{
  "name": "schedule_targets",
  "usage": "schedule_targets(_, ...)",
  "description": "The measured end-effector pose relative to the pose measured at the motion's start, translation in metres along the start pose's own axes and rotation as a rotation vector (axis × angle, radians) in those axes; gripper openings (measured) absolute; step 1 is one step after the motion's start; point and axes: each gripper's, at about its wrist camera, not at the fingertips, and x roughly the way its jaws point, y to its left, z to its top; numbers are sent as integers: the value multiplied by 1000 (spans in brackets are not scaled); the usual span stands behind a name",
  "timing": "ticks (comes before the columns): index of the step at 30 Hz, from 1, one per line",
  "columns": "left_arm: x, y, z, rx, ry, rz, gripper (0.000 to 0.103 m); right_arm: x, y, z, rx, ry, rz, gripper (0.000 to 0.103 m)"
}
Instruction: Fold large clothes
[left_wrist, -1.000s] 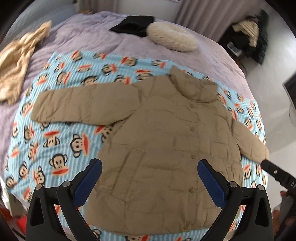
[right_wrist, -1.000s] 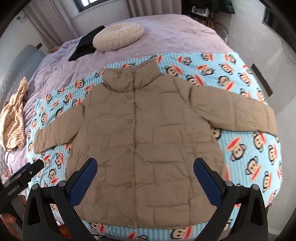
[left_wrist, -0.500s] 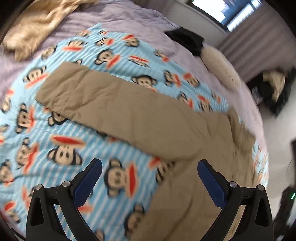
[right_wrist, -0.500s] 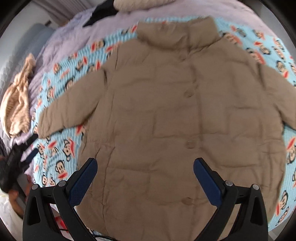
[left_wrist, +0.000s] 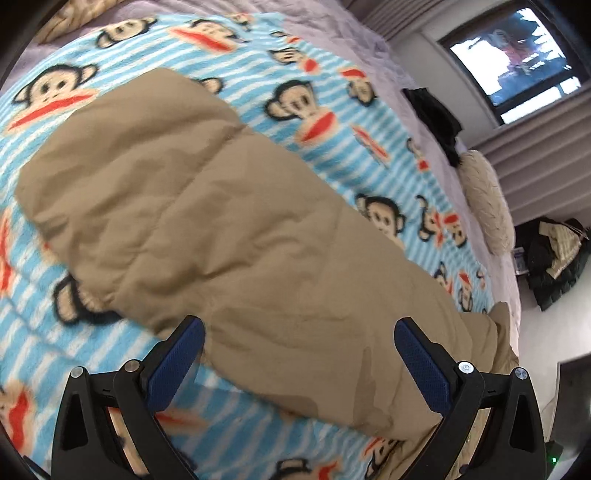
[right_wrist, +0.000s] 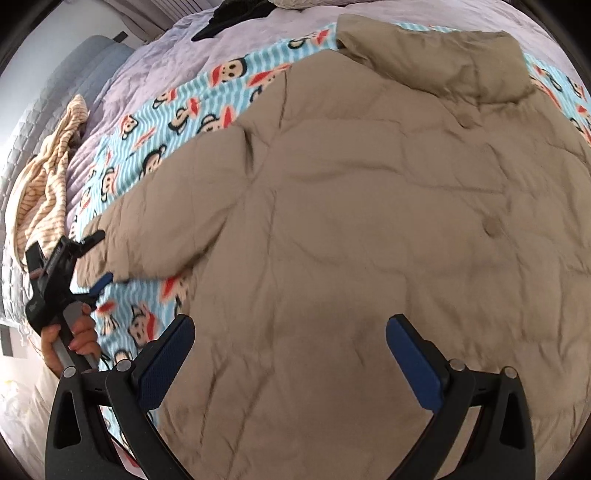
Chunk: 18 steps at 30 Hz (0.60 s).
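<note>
A tan quilted jacket (right_wrist: 369, 221) lies flat, front up and buttoned, on a blue monkey-print blanket (right_wrist: 177, 110). Its collar (right_wrist: 443, 62) points away from me. In the left wrist view one sleeve (left_wrist: 207, 221) fills the frame, its cuff at the upper left. My left gripper (left_wrist: 299, 354) hovers open just above the sleeve near the armpit end, holding nothing. In the right wrist view that same gripper (right_wrist: 98, 266) shows at the sleeve's cuff end, held by a hand (right_wrist: 74, 339). My right gripper (right_wrist: 290, 350) hangs open over the jacket's lower body, empty.
The blanket (left_wrist: 325, 110) lies on a lilac bed cover (right_wrist: 155, 62). A striped beige garment (right_wrist: 44, 184) lies at the bed's left edge. A cream round cushion (left_wrist: 484, 199) and a black garment (left_wrist: 436, 114) sit near the head. Dark clutter (left_wrist: 554, 258) stands on the floor beyond.
Both grippers have dropped closer to the jacket. The left one has swung over to the sleeve; the right one has moved down over the jacket's body. Both stay open.
</note>
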Motion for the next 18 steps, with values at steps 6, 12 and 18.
schedule_targets(6, -5, 10, -29, 45, 13, 35, 103, 7, 9, 11, -5, -13, 22, 103)
schedule_targets(12, 14, 8, 7, -34, -71, -5, 103, 20, 15, 25, -32, -14, 21, 103)
schedule_targets(18, 28, 10, 33, -86, -64, 63, 23, 29, 33, 53, -59, -87, 68, 64)
